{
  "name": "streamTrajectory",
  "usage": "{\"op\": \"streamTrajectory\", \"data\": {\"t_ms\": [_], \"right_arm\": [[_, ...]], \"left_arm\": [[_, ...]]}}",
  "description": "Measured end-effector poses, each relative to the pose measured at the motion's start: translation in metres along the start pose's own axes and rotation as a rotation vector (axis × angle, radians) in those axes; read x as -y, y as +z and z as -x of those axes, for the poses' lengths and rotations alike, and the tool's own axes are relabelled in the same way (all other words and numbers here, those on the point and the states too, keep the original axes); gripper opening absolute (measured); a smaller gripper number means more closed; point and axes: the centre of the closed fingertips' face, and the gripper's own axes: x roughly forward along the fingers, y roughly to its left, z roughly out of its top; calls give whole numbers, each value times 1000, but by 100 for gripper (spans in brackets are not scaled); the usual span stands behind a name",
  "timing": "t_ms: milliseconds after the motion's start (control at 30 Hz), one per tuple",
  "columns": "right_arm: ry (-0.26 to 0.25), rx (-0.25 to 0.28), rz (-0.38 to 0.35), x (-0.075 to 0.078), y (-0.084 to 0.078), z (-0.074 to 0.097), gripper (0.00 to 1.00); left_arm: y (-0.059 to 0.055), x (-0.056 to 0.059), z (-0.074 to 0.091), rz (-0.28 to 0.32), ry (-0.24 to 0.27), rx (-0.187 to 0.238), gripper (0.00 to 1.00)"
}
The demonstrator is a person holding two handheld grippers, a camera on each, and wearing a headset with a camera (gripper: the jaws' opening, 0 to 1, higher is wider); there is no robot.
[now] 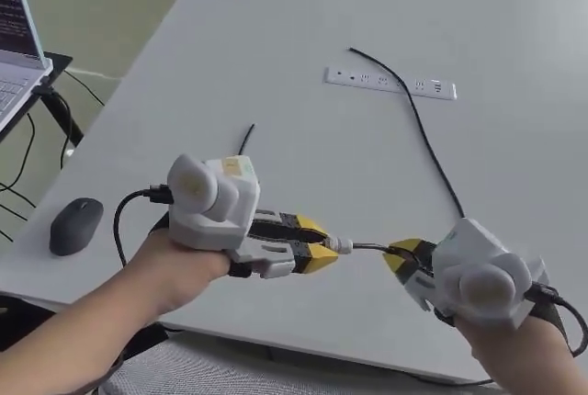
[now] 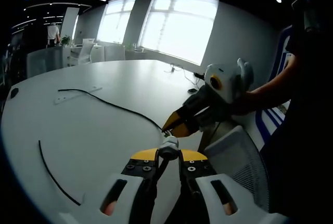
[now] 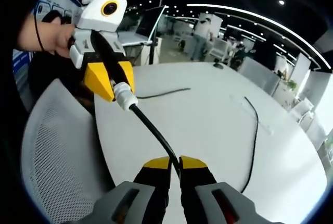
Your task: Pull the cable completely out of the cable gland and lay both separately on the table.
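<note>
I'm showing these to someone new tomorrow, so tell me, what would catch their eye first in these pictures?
First, the two handheld grippers facing each other above the near table edge: the left gripper clamps a white cable gland, and the right gripper pinches the black cable coming out of it. Behind them, that cable trails across the white table and over a power strip.

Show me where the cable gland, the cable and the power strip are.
cable gland [image 3: 125, 97]: right gripper view, white body.
cable [image 3: 149, 125]: right gripper view, stretch below the gland.
power strip [image 1: 347, 75]: head view, left end.
</note>
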Motion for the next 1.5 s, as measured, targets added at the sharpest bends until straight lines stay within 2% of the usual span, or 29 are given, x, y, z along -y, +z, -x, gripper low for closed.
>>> {"op": "streamTrajectory", "data": {"t_ms": [100,267,400,500,633,767,933,1067,1267,1500], "right_arm": [[-12,-16,-43,4,-8,-2,0],[-14,-38,-196,6,-21,-4,1],[-9,-50,-286,4,-28,-8,1],[-12,-80,-310,1,-31,-11,1],[-21,-92,-343,1,-32,-11,1],[-19,-110,-352,-2,-35,-13,1],[-14,-93,-347,-2,-32,-9,1],[-14,-86,-309,-3,-31,-6,1],[-19,-88,-234,-3,-33,-4,1],[-29,-68,-156,0,-26,1,2]], "left_arm": [[0,1,0,2,-3,0,15],[2,1,3,7,-3,8,15],[-1,0,2,5,-1,5,15],[-3,1,0,-3,0,-4,15],[-4,-2,0,15,11,3,15],[-4,-4,1,11,18,-2,15],[-3,-10,3,14,37,2,15],[0,-14,3,18,46,12,15],[-1,-11,1,21,30,5,15],[2,-10,3,35,25,13,15]]}}
